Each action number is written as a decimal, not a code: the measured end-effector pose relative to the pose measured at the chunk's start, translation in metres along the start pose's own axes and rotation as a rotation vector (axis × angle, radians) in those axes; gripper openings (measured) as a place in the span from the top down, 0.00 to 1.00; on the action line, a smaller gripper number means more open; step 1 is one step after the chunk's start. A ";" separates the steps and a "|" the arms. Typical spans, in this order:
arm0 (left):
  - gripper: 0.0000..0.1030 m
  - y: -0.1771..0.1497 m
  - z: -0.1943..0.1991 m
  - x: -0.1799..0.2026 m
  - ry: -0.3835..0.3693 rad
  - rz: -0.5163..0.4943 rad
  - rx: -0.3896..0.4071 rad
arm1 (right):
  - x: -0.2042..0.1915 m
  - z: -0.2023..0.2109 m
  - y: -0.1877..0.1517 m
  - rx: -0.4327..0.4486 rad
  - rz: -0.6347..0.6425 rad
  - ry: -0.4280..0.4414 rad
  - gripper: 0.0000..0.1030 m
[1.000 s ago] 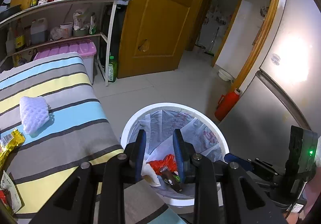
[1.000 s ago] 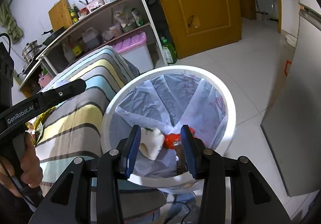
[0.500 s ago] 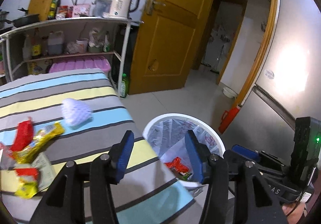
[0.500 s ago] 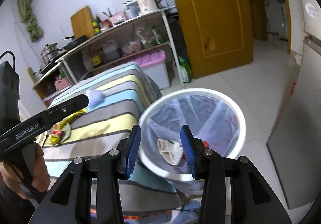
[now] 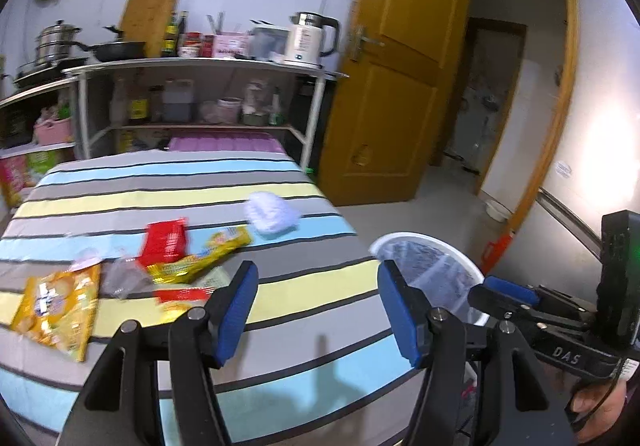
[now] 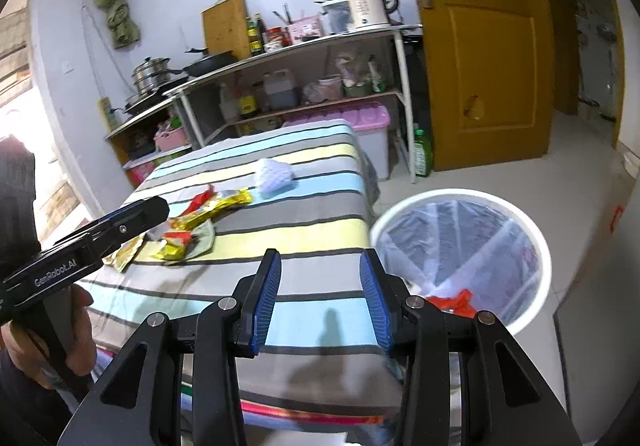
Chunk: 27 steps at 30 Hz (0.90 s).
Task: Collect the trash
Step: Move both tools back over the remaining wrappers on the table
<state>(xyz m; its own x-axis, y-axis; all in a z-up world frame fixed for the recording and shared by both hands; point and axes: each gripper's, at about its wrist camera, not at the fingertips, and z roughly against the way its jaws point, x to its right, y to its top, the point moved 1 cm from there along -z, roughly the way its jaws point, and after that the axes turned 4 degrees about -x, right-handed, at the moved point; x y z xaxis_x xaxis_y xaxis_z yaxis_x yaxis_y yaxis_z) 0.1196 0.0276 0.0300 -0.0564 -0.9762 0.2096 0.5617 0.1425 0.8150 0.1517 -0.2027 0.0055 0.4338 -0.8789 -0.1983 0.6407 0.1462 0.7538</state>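
Observation:
Snack wrappers lie scattered on the striped table (image 5: 280, 326): a red packet (image 5: 165, 240), a long yellow wrapper (image 5: 200, 260), an orange bag (image 5: 58, 310) and a white foam net (image 5: 270, 212). A white lined bin (image 6: 460, 250) stands on the floor beside the table, with red and other trash inside (image 6: 454, 300). My left gripper (image 5: 316, 298) hovers over the table's near edge, its jaws opening with nothing between them. My right gripper (image 6: 320, 288) is open and empty, just left of the bin. The left gripper (image 6: 132, 214) also shows from the side in the right wrist view.
A metal shelf (image 5: 200, 66) with kettle (image 5: 310, 40), pans and bottles stands behind the table. A pink-lidded box (image 6: 360, 122) and a green bottle (image 6: 422, 152) sit by it. An orange door (image 5: 392, 86) and a grey fridge (image 5: 560, 238) bound the floor.
Both grippers have drawn back from over the bin and swung left toward the table. The left jaws have widened from nearly shut; the right jaws kept their gap.

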 end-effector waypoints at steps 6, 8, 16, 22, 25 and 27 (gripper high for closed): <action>0.38 -0.009 0.017 -0.030 0.052 0.051 0.025 | -0.023 -0.010 -0.001 -0.028 0.033 0.033 0.59; 0.38 -0.011 0.020 -0.039 0.063 0.062 0.031 | -0.030 -0.012 -0.002 -0.039 0.037 0.043 0.59; 0.38 -0.025 0.034 -0.081 0.150 0.117 0.036 | -0.057 -0.027 -0.003 -0.084 0.063 0.082 0.59; 0.38 -0.035 0.042 -0.120 0.237 0.151 0.030 | -0.080 -0.043 0.001 -0.112 0.090 0.121 0.59; 0.36 -0.039 0.046 -0.143 0.281 0.182 0.027 | -0.097 -0.056 0.004 -0.132 0.112 0.147 0.59; 0.32 -0.041 0.048 -0.154 0.308 0.195 0.027 | -0.107 -0.063 0.005 -0.140 0.124 0.165 0.59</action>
<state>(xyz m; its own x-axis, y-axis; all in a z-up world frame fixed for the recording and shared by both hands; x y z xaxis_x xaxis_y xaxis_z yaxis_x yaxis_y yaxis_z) 0.0660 0.1798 -0.0098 0.3031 -0.9331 0.1937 0.5148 0.3314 0.7907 0.1486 -0.0793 -0.0090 0.6048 -0.7661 -0.2175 0.6523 0.3199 0.6871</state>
